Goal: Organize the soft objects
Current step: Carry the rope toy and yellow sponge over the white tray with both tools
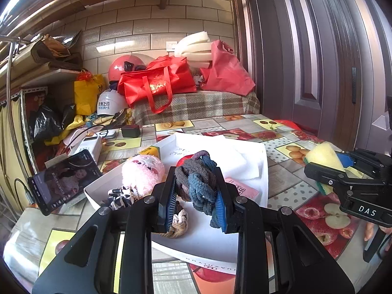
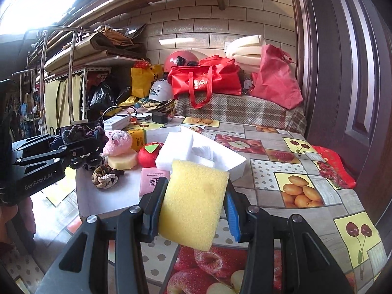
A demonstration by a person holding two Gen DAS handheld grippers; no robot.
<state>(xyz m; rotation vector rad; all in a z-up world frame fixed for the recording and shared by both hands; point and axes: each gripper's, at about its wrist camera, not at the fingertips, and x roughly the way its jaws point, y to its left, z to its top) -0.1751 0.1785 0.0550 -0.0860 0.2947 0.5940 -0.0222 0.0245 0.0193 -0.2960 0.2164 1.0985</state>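
Knotted hair ties [image 1: 197, 181] sit pinched in left tool [image 1: 196, 193]; right tool [image 2: 193, 202] pinches yellow sponge [image 2: 193, 201].

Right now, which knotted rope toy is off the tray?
The dark grey-blue one, held in the left hand-held gripper; the beige one lies on the tray.

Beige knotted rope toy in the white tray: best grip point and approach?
Take the beige knotted rope toy across its bulging middle knot, coming from above. It lies flat and loose on the white tray floor with bare tray around it, so a top-down pinch looks clearest.
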